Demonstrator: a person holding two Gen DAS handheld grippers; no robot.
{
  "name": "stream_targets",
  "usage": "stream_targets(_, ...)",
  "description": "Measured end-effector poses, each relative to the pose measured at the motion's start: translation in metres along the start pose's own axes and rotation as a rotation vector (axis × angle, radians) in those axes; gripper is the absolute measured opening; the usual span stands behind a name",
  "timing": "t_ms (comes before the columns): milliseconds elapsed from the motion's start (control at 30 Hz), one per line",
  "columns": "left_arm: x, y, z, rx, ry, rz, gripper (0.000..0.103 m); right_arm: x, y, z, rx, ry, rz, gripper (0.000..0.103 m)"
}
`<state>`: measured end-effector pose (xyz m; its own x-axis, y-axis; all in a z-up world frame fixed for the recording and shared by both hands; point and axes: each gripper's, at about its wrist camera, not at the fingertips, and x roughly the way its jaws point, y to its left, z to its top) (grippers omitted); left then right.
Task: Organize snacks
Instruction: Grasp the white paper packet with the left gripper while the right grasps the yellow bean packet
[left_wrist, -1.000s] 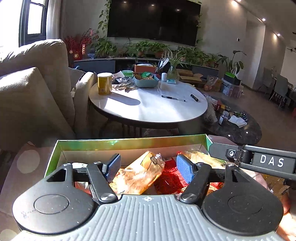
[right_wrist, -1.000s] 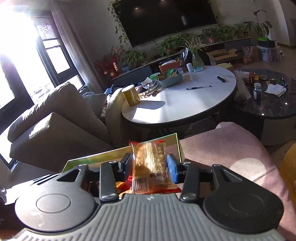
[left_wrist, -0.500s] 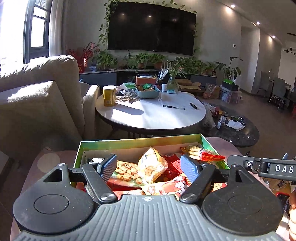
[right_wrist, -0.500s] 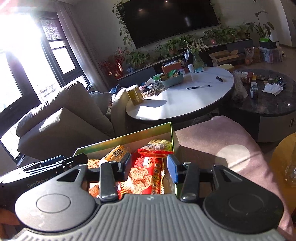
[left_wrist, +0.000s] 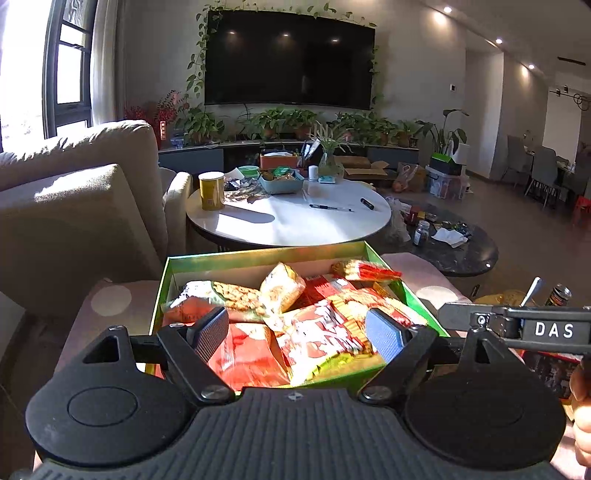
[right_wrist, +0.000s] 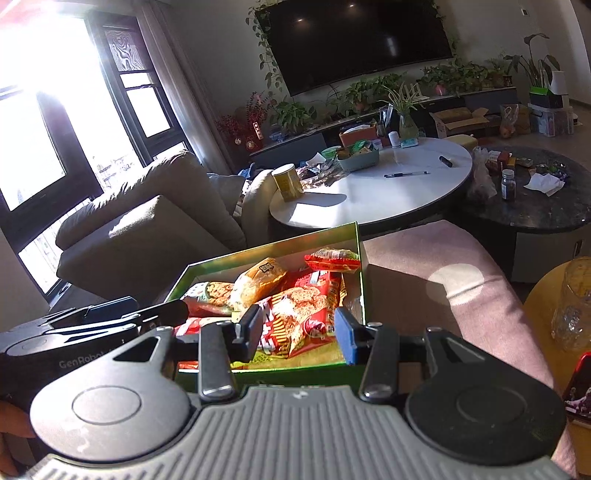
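Both hand-held grippers (left_wrist: 297, 330) (right_wrist: 297, 332) apparently withdrew empty from box (left_wrist: 258, 254).

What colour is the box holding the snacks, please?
Shiny green outside, pale inside; the box shows best in the left wrist view.

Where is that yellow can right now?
In both views, the yellow can stands at the white round table's left edge, beside the sofa arm.

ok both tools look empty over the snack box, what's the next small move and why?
Probably swing the right tool toward the red packet at the right edge of its view. Both tools are open and hold nothing; the left tool has just been opening. The packets already lie in the green box, so I'd fetch what is outside it.
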<state>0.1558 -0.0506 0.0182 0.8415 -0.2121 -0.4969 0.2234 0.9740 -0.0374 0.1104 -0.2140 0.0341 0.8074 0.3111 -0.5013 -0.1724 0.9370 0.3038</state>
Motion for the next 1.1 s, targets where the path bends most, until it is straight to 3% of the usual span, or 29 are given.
stream_targets(133, -0.008, -0.013, -0.025, 0.036, 0.056, -0.050, 0.085, -0.008, -0.001, -0.015, -0.017, 0.014, -0.014, 0.064)
stream_targets(300, 0.010, -0.026, -0.053, 0.052, 0.144, -0.059, 0.085, -0.008, -0.006, -0.029, -0.007, 0.056, -0.026, 0.064)
stream_targets(600, 0.041, -0.047, -0.073, 0.103, 0.229, -0.081, 0.084, -0.001, -0.021, -0.046, 0.028, 0.101, -0.047, 0.065)
stream_targets(667, 0.046, -0.048, -0.077, 0.102, 0.244, -0.081, 0.079, 0.002, -0.024, -0.048, 0.036, 0.119, -0.055, 0.065)
stream_targets(733, 0.049, -0.044, -0.079, 0.084, 0.265, -0.095, 0.061, 0.004, -0.026, -0.053, 0.035, 0.132, -0.079, 0.065)
stream_targets(767, 0.050, -0.042, -0.080, 0.068, 0.273, -0.104, 0.059, 0.005, -0.026, -0.054, 0.033, 0.134, -0.087, 0.065)
stream_targets(1100, 0.020, -0.017, -0.092, 0.022, 0.239, -0.042, 0.056, 0.008, -0.019, -0.068, 0.039, 0.183, -0.144, 0.067)
